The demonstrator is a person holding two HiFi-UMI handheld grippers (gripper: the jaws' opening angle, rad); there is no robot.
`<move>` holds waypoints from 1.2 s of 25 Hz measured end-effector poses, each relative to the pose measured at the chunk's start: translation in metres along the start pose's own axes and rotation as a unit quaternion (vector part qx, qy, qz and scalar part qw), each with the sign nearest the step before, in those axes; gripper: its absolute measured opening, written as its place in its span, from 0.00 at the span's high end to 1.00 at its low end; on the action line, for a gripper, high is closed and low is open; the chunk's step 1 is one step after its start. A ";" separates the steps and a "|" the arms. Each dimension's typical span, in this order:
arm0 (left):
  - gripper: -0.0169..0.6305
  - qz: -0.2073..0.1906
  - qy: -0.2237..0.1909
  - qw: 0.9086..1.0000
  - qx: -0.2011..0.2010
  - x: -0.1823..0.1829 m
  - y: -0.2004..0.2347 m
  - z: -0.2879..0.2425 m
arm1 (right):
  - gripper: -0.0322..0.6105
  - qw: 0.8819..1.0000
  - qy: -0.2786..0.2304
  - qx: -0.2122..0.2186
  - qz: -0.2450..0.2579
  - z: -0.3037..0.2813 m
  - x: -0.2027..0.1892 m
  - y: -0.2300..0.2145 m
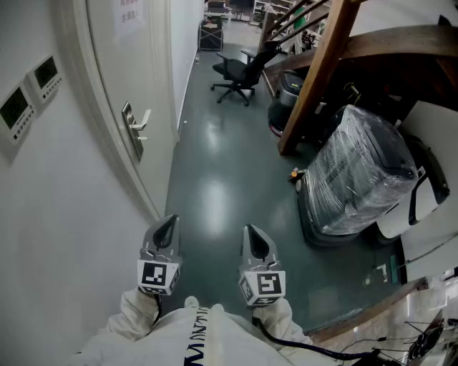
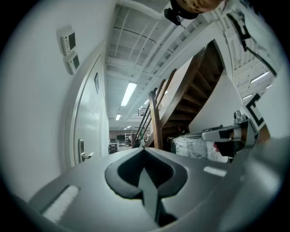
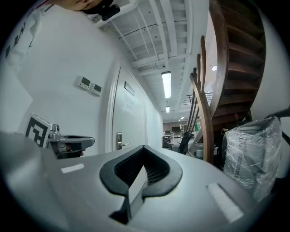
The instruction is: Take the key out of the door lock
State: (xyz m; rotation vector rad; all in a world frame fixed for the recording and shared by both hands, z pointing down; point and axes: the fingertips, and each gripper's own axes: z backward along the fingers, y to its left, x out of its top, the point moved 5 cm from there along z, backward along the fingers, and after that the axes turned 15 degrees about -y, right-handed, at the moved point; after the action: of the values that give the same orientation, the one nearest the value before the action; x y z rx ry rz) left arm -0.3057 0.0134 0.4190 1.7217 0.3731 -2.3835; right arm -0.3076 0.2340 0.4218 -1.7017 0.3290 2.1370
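Door lock (image 1: 132, 136) by doorframe (image 1: 107, 132) edge

Door notice (image 1: 129, 14): red print, unreadable.

My head camera looks steeply down; both cameras on my jaws face ahead, sharing the distant door lock (image 1: 133, 133) and staircase (image 1: 325, 64).
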 end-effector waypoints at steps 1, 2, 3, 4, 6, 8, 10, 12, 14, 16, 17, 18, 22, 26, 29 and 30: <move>0.98 0.001 -0.001 1.000 -0.003 -0.002 -0.002 0.002 | 0.95 1.000 0.001 -0.001 0.001 0.002 0.000 -0.001; 0.98 0.002 -0.002 1.000 -0.005 -0.003 -0.004 0.004 | 0.95 1.000 0.002 -0.002 0.002 0.004 0.000 -0.002; 0.98 0.003 -0.001 1.000 -0.007 -0.005 -0.005 0.005 | 0.95 1.000 0.003 -0.003 0.002 0.005 0.000 -0.003; 0.98 0.004 -0.001 1.000 -0.008 -0.005 -0.006 0.005 | 0.95 1.000 0.003 -0.003 0.003 0.006 0.000 -0.004; 0.98 0.004 0.001 1.000 -0.008 -0.006 -0.009 0.005 | 0.95 1.000 0.004 -0.004 0.004 0.008 0.000 -0.006; 0.98 0.005 0.002 1.000 -0.009 -0.007 -0.011 0.005 | 0.95 1.000 0.001 -0.008 0.004 0.011 0.000 -0.009; 0.98 0.005 0.004 1.000 -0.010 -0.007 -0.015 0.004 | 0.95 1.000 -0.004 -0.014 -0.001 0.015 0.001 -0.013; 0.98 0.006 0.007 1.000 -0.011 -0.008 -0.019 0.003 | 0.95 1.000 -0.005 -0.020 -0.007 0.020 0.002 -0.019; 0.98 0.005 0.011 1.000 -0.011 -0.010 -0.023 0.003 | 0.95 1.000 -0.003 -0.024 -0.009 0.024 0.002 -0.026; 0.98 0.004 0.013 1.000 -0.010 -0.012 -0.026 0.002 | 0.95 1.000 -0.002 -0.025 -0.010 0.027 0.001 -0.032; 0.98 0.004 0.014 1.000 -0.009 -0.013 -0.028 0.001 | 0.95 1.000 -0.001 -0.026 -0.011 0.029 0.001 -0.035; 0.98 0.004 0.015 1.000 -0.008 -0.015 -0.029 0.001 | 0.95 1.000 0.000 -0.027 -0.012 0.032 0.000 -0.038; 0.98 0.001 0.020 1.000 -0.002 -0.019 -0.033 -0.001 | 0.95 0.999 0.004 -0.030 -0.016 0.039 -0.005 -0.050; 0.98 -0.002 0.019 1.000 0.001 -0.022 -0.036 -0.008 | 0.95 0.999 0.010 -0.030 -0.022 0.040 -0.011 -0.060; 0.98 -0.004 0.018 1.000 -0.001 -0.025 -0.036 -0.017 | 0.95 0.999 0.010 -0.030 -0.020 0.033 -0.014 -0.065; 0.98 -0.006 0.018 1.000 -0.001 -0.027 -0.034 -0.022 | 0.95 0.999 0.009 -0.030 -0.020 0.028 -0.015 -0.067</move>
State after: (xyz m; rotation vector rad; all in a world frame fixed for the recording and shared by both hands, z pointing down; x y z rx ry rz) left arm -0.2873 0.0526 0.4419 1.7686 0.3910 -2.3618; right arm -0.2999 0.3037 0.4470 -1.7457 0.2367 2.1240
